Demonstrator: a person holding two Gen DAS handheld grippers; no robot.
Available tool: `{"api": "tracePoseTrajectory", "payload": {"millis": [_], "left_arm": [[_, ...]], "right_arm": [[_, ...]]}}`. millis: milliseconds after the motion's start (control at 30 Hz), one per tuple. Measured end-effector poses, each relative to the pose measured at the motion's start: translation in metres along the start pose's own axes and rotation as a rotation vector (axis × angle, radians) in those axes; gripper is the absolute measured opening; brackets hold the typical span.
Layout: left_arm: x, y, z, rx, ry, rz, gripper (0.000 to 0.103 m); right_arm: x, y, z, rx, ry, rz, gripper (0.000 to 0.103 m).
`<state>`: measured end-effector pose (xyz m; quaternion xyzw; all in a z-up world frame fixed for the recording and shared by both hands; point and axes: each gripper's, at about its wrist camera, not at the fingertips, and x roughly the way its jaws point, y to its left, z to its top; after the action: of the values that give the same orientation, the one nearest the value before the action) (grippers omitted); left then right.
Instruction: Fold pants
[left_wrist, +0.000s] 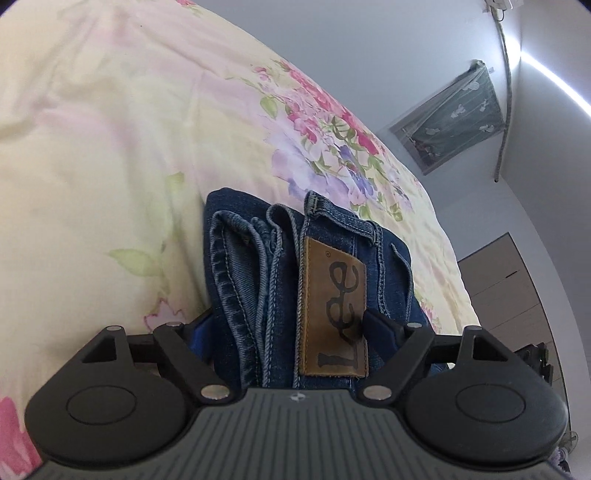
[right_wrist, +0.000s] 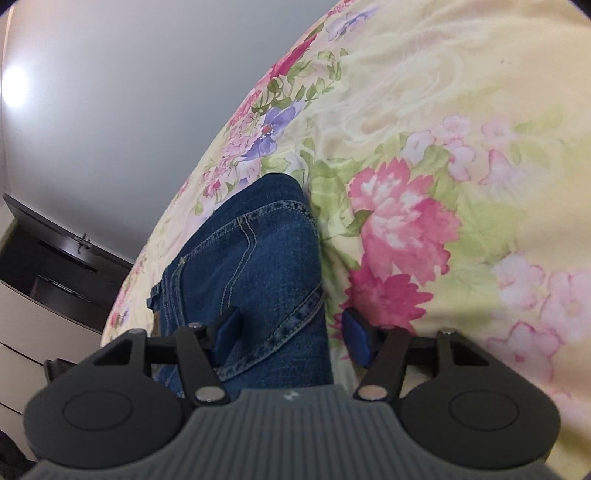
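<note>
The folded jeans (left_wrist: 295, 280) lie on the quilt (left_wrist: 110, 166), between the left gripper (left_wrist: 286, 328) fingers and running ahead. The right gripper (right_wrist: 291, 328) straddles their other end; quilt spreads to its right.

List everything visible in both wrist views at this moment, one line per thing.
jeans: one pair, dark blue denim, folded into a bundle on the bed, lying between the fingers of both tongs
leather patch: one, brown with dark lettering, on the jeans' waistband
bedspread: one, pale yellow with pink and purple flowers, under the jeans
curtained window: one, dark green, on the far wall
cabinet: one, dark top over pale drawers, beside the bed
left tongs: black with blue pads, jaws wide open around the bundle
right tongs: black with blue pads, jaws apart; grip on the denim unclear
</note>
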<state>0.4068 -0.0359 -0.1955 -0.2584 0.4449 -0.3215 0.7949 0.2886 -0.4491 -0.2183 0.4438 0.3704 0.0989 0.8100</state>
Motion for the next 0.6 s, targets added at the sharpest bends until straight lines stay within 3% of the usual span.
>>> {"api": "tracePoseTrajectory", "payload": {"millis": [67, 133, 233, 333, 600], "left_arm": [[-0.001, -0.003, -0.001, -0.001, -0.006, 0.008, 0.078], [-0.006, -0.008, -0.003, 0.013, -0.014, 0.016, 0.057], [-0.017, -0.019, 0.0, 0.032, -0.027, 0.045, 0.037], [-0.031, -0.027, 0.002, 0.044, -0.039, 0.049, 0.031], [-0.102, -0.044, 0.004, 0.077, -0.072, 0.073, 0.03]], "right_arm": [[0.002, 0.001, 0.0, -0.003, -0.004, 0.0, 0.038], [-0.002, 0.01, -0.002, -0.044, -0.012, -0.012, 0.03], [-0.01, 0.027, 0.0, -0.078, -0.015, -0.037, 0.023], [-0.019, 0.046, 0.001, -0.088, -0.024, -0.035, 0.018], [-0.044, 0.127, -0.02, -0.217, -0.01, -0.045, 0.017]]}}
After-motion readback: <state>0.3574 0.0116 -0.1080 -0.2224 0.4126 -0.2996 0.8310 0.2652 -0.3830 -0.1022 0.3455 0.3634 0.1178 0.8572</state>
